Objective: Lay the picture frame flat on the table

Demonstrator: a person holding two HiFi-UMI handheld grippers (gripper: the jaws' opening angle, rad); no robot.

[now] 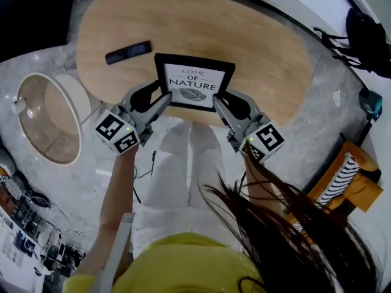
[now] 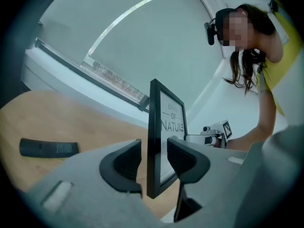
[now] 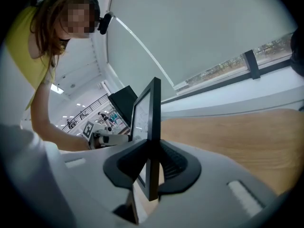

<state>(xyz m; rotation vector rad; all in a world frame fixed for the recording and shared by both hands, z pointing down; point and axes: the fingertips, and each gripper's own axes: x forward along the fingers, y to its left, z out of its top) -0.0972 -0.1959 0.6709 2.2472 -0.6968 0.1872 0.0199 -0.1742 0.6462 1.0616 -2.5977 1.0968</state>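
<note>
A black picture frame (image 1: pixel 194 82) with a "NATURE" print stands upright near the front edge of the oval wooden table (image 1: pixel 256 41). My left gripper (image 1: pixel 164 97) straddles the frame's left edge (image 2: pixel 154 146); its pads (image 2: pixel 124 163) stand apart from the frame with a gap on both sides, so it is open. My right gripper (image 1: pixel 221 102) is shut on the frame's right edge (image 3: pixel 153 127), with both pads (image 3: pixel 173 163) pressed against it. In each gripper view the other gripper shows beyond the frame.
A black remote (image 1: pixel 128 52) lies on the table behind and left of the frame. On the floor, a round white-rimmed stand (image 1: pixel 46 118) sits at left, a wooden chair with a striped cushion (image 1: pixel 345 176) at right, and a black bag (image 1: pixel 366 32) at far right.
</note>
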